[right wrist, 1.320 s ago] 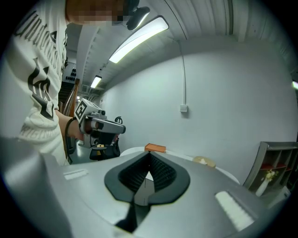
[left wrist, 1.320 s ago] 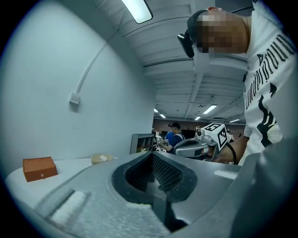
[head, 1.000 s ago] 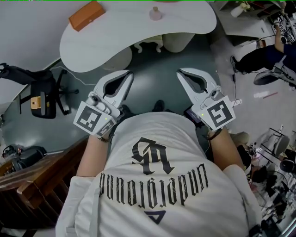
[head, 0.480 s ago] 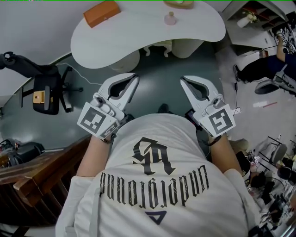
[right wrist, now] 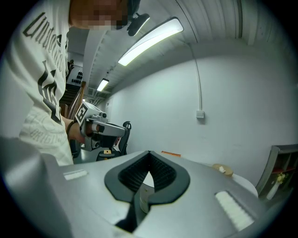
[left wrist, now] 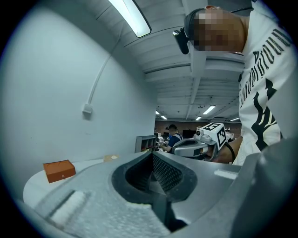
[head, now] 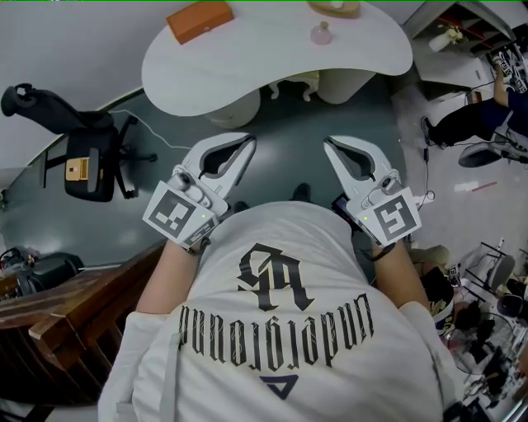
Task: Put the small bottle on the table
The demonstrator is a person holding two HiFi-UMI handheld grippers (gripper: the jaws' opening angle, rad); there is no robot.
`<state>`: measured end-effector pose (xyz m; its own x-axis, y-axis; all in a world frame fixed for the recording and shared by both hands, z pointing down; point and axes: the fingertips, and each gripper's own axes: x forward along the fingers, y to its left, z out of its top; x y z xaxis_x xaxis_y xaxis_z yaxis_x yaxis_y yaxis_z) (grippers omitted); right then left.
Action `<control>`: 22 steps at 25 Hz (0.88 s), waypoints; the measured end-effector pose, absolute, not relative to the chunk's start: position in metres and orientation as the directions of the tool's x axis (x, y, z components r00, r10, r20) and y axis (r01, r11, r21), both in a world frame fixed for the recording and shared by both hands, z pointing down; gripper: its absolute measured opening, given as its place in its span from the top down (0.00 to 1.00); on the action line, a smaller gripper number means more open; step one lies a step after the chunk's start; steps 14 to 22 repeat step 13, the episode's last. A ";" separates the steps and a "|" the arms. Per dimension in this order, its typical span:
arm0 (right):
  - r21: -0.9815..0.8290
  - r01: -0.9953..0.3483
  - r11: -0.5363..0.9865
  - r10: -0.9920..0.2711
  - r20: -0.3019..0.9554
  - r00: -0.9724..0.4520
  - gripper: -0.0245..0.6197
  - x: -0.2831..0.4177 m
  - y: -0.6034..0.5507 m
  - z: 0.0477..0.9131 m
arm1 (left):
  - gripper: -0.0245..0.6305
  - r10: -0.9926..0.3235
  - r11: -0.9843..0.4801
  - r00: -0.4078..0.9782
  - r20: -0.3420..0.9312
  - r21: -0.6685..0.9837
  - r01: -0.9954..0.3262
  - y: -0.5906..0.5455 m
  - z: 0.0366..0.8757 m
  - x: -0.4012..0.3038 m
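The small pink bottle [head: 322,34] stands upright on the white curved table [head: 272,62] far ahead, near its right end. Both grippers are held side by side over the grey floor in front of the person's chest, well short of the table. My left gripper [head: 247,142] is shut with nothing in it, and its tips meet in the left gripper view [left wrist: 151,153]. My right gripper [head: 330,143] is shut and empty too, as the right gripper view [right wrist: 150,152] shows. Neither gripper view shows the bottle.
An orange box [head: 200,21] lies on the table's left part and a wooden dish [head: 335,7] at its far edge. A black office chair [head: 87,161] stands at the left, a wooden railing [head: 66,313] at the lower left. A seated person [head: 470,124] and floor clutter are at the right.
The table, box and bottle have slid down and to the right in the head view as the person came closer. Both grippers stay shut and level.
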<state>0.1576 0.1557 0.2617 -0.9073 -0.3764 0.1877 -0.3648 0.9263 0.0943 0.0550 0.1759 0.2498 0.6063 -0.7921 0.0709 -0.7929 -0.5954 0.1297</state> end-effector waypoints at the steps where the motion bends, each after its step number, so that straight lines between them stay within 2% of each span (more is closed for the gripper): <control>1: 0.090 -0.368 0.925 -0.379 0.189 -0.906 0.96 0.155 0.158 0.262 | 0.95 -0.791 -0.597 0.608 0.071 0.129 -0.792 0.178 0.250 0.053; 22: 0.106 -0.384 0.917 -0.398 0.216 -0.891 0.96 0.139 0.166 0.265 | 0.95 -0.790 -0.598 0.609 0.069 0.129 -0.791 0.190 0.249 0.031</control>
